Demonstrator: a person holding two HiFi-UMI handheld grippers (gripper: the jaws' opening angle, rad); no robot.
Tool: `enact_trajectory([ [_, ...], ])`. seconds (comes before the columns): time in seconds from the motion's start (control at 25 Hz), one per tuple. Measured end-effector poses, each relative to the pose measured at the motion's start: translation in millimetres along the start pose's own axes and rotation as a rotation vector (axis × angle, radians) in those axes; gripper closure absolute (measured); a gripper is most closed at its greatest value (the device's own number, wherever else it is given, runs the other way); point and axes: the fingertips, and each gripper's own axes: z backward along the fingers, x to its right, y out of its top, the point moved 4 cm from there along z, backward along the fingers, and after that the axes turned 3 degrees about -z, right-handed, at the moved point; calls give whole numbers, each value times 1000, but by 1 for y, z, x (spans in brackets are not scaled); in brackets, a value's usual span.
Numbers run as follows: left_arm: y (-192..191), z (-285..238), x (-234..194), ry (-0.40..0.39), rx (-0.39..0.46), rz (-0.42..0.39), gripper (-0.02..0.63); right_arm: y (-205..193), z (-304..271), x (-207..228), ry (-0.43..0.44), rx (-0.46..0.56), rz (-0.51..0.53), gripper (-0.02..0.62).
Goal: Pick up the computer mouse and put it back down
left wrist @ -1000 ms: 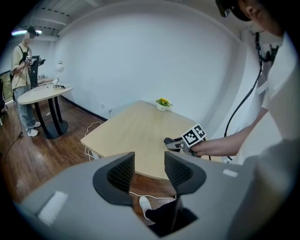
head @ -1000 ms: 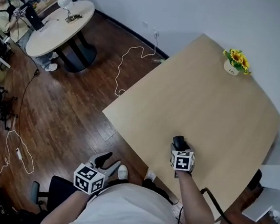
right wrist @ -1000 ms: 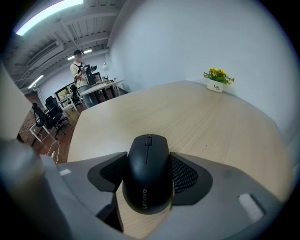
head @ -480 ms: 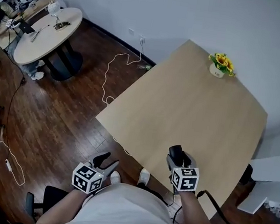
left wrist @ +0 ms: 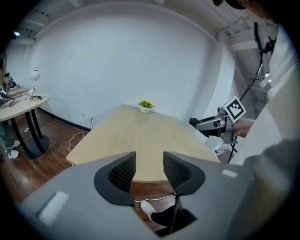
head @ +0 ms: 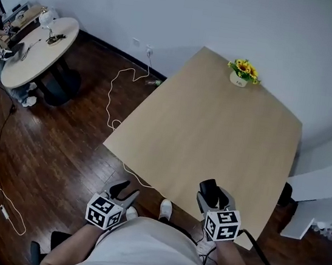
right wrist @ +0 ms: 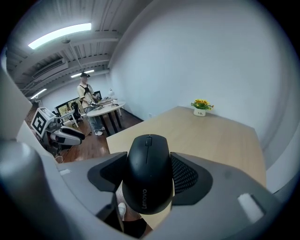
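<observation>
A black computer mouse sits clamped between the jaws of my right gripper, lifted off the light wooden table. From the head view the same mouse shows just ahead of the right gripper, above the table's near edge. My left gripper hangs over the floor to the left of that edge. In the left gripper view its jaws stand apart with nothing between them, and the right gripper appears off to the right.
A small white pot of yellow flowers stands at the table's far edge. A white cable trails over the dark wooden floor. A round white table is at far left. A white cabinet stands at right.
My right gripper has risen with the mouse and drawn back towards the table's near edge. The left gripper has stayed almost where it was. The head view has shifted.
</observation>
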Motion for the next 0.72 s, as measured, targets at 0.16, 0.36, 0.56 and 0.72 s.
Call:
enact_trajectory([
  [0.16,6,0,7,-45,44,18,437,-2,14,-1,-20,10,-14,307],
  [0.36,1,0,6,-58,34,18,420,0,24,-8,-21,24,-15,307],
  [0.56,-3,1,9,-67,30,24,420,-2,28,-8,-25,26,-15,307],
  [0.72,-6,3,8,-62,26,29,420,0,30,-8,-21,30,-12,307],
])
